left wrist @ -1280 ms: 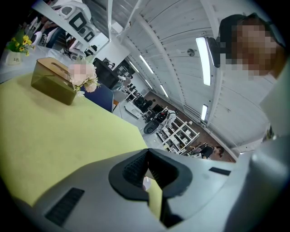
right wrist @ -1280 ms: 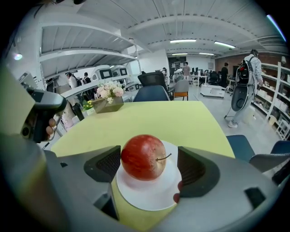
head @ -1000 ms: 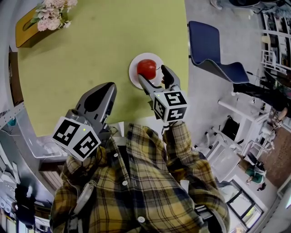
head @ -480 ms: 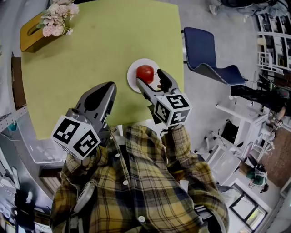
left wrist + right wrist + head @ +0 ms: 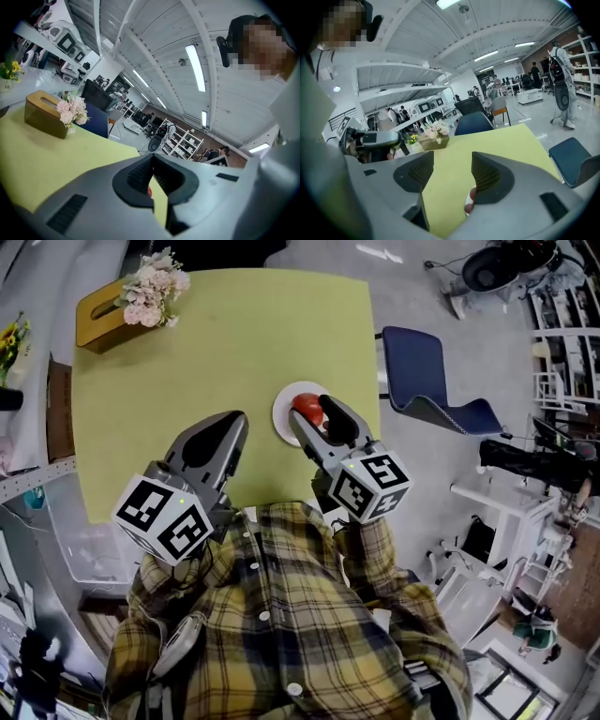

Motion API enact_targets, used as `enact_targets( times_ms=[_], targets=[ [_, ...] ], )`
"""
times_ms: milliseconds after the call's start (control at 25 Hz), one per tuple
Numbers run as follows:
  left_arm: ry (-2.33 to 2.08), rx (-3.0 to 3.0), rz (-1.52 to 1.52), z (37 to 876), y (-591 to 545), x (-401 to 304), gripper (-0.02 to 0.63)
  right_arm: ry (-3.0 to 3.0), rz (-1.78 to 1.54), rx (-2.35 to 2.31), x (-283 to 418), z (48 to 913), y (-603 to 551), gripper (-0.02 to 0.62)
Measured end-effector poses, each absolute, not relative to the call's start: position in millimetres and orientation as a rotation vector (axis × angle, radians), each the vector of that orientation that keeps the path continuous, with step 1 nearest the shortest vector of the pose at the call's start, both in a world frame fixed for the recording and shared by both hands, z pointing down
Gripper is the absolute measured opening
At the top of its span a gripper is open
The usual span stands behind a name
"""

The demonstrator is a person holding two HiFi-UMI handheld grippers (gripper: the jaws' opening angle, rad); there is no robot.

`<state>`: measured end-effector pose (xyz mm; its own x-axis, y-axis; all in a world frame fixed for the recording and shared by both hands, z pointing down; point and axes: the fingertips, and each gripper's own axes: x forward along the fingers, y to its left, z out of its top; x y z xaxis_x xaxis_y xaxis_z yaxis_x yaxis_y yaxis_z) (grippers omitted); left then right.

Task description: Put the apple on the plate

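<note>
A red apple (image 5: pixel 305 407) lies on a small white plate (image 5: pixel 283 418) near the right edge of the yellow-green table (image 5: pixel 206 352). My right gripper (image 5: pixel 315 415) hangs above the plate and partly covers the apple. Its jaws have just been closing, still stand apart, and hold nothing. In the right gripper view only a sliver of the apple (image 5: pixel 469 204) shows below the right jaw. My left gripper (image 5: pixel 223 430) is shut and empty, over the table's near edge to the left of the plate. A red speck of the apple (image 5: pixel 149 191) shows through its jaws.
A wooden tissue box (image 5: pixel 101 313) with pink flowers (image 5: pixel 155 298) stands at the table's far left corner. A blue chair (image 5: pixel 427 381) stands just right of the table. A clear bin (image 5: pixel 80 540) sits at the lower left, off the table.
Both grippers have risen. The right one has lifted off the plate level and now covers part of the apple, with its jaws narrower. The apple stays on the plate.
</note>
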<state>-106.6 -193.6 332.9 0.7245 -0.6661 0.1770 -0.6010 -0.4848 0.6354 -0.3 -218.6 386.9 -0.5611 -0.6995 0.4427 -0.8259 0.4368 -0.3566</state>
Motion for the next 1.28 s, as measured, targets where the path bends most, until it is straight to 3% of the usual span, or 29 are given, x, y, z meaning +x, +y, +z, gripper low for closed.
enact_targets(
  times_ms=[680,1280],
  targets=[
    [-1.02,2.398,-0.18,266.2,-167.2,-110.2,0.008,-2.753,0.632,1.374,-15.1,259.1,-188.1,0.018],
    [-0.944,2.462,-0.186,264.5,-143.1,-96.9,0.008,-2.778,0.505,1.273,-25.5,255.7,-148.4,-0.004]
  ],
)
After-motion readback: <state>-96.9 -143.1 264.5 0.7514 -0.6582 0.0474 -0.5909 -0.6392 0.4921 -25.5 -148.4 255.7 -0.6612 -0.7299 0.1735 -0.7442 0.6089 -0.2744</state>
